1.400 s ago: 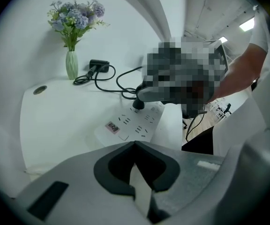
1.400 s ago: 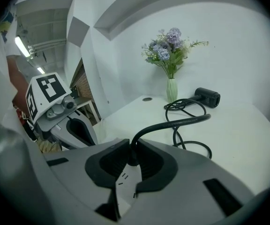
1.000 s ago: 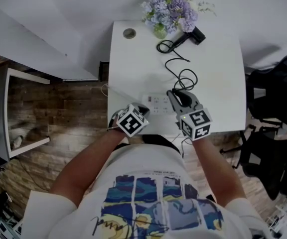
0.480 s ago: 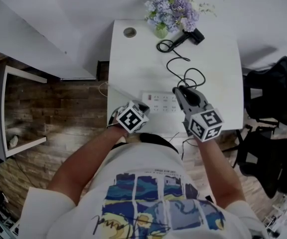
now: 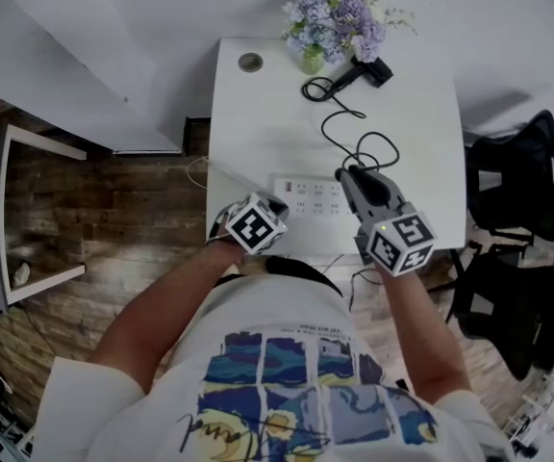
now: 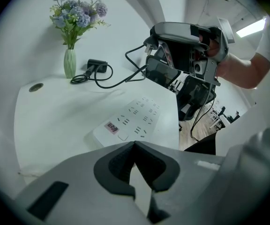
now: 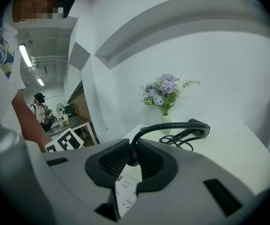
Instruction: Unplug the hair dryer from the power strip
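Right gripper (image 5: pixel 347 174) is clamped tight on the black plug (image 7: pixel 132 157), jaws closed hard onto it just where the cord (image 7: pixel 164 125) leaves. From the left gripper's view that plug hangs above the strip (image 5: pixel 311 198), and every socket I can see on the strip looks bare, so I judge the prongs are out and I'm finishing the pull. Left gripper (image 6: pixel 134 146) sits at the strip's near left end with its jaws fully together and nothing between them. The strip lies just ahead of it, and I can't tell whether it touches. The dryer (image 5: pixel 368 68) lies well beyond the strip at the far edge of the table (image 5: pixel 258 123), next to the flower vase, with the cord looping back from it to my right jaws. To do this well I want the lift to run straight up from the strip, no twisting, so the strip doesn't hop or slide. If it does shift, the left gripper is well placed to press down on that near end. The cord has slack in its loops, so I should move gently and not tug the dryer toward the vase. Then set the plug on bare table beside the strip, clear of the sockets.
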The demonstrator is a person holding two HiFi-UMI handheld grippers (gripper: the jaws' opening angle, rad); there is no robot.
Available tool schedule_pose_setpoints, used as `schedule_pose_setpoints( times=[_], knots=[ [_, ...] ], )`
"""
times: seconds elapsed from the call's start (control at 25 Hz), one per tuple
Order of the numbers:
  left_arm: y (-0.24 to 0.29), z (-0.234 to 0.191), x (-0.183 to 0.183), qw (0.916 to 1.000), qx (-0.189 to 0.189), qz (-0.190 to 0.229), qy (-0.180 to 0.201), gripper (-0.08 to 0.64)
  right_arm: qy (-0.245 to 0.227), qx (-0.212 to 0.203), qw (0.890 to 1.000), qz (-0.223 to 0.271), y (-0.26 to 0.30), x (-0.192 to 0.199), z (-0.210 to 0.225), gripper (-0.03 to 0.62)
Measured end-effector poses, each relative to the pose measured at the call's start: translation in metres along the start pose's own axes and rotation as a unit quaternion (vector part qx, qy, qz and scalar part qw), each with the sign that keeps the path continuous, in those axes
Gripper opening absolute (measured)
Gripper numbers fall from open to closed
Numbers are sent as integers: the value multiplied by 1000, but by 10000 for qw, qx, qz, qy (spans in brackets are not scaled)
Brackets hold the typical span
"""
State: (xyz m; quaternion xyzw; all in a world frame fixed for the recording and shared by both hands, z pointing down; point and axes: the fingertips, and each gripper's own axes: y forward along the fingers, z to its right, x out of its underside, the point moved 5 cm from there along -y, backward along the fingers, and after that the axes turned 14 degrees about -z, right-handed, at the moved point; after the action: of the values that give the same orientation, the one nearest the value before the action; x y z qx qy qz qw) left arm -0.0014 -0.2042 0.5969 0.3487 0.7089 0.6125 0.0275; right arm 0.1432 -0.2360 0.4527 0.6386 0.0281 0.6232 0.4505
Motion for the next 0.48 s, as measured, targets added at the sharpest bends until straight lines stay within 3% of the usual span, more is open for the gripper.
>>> schedule_pose_setpoints(
  times=[0.48],
  knots=[
    [1,1,1,10000,70,-6,15,2,75,63,9999,140,-10,-3,2,51]
  ],
)
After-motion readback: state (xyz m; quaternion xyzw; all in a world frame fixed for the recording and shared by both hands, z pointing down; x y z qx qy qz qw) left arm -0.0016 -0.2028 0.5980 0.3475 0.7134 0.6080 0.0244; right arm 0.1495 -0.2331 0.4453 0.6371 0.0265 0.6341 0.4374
